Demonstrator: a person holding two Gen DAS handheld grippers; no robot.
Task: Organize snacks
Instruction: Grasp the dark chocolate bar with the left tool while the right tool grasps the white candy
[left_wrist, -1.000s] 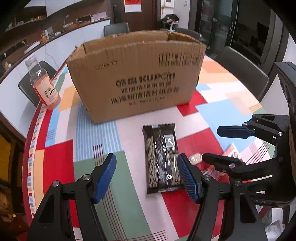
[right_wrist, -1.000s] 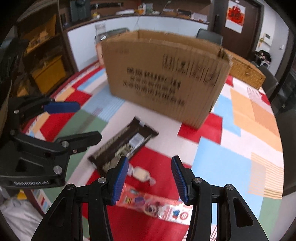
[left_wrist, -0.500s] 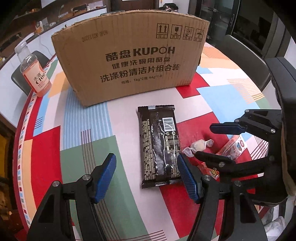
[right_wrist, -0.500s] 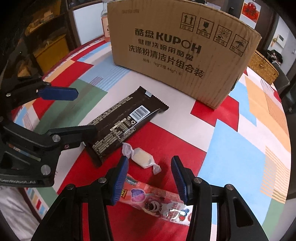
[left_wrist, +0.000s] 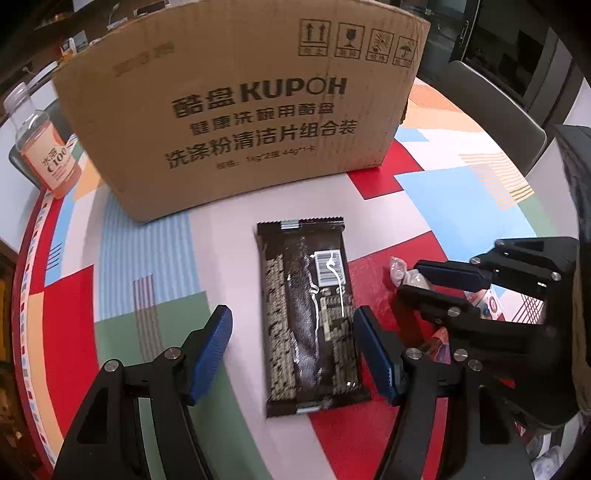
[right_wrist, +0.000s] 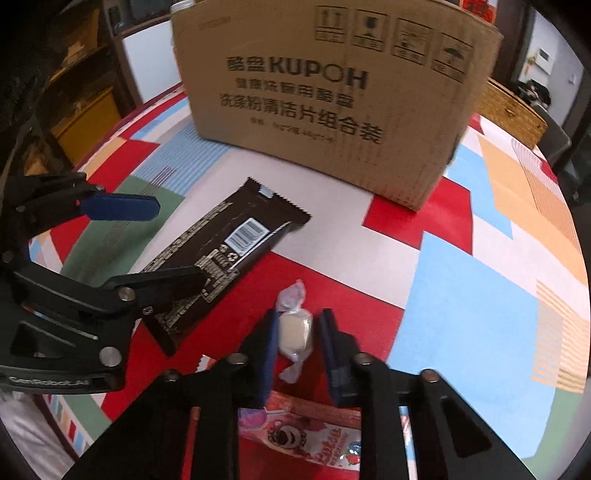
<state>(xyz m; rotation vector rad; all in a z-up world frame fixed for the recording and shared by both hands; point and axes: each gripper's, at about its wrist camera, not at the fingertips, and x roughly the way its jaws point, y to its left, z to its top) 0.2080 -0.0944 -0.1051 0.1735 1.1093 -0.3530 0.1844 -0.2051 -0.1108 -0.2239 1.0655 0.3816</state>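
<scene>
A long black snack bar pack (left_wrist: 312, 317) lies flat on the table between the fingers of my left gripper (left_wrist: 293, 350), which is open and low over its near half; the pack also shows in the right wrist view (right_wrist: 221, 258). A small white wrapped candy (right_wrist: 295, 328) lies between the fingers of my right gripper (right_wrist: 297, 334), whose jaws have narrowed around it with small gaps on both sides. A pink snack packet (right_wrist: 314, 439) lies under the right gripper. A brown cardboard box (left_wrist: 240, 110) stands upright behind the snacks.
An orange drink bottle (left_wrist: 44, 147) stands at the table's left edge beside the box. A woven basket (right_wrist: 513, 110) sits behind the box on the right. Grey chairs (left_wrist: 491, 110) stand around the colourful patterned table (left_wrist: 461, 199).
Both grippers moved forward and down toward the table. The right gripper's jaws narrowed around the white candy. The left gripper stayed open and now straddles the black pack.
</scene>
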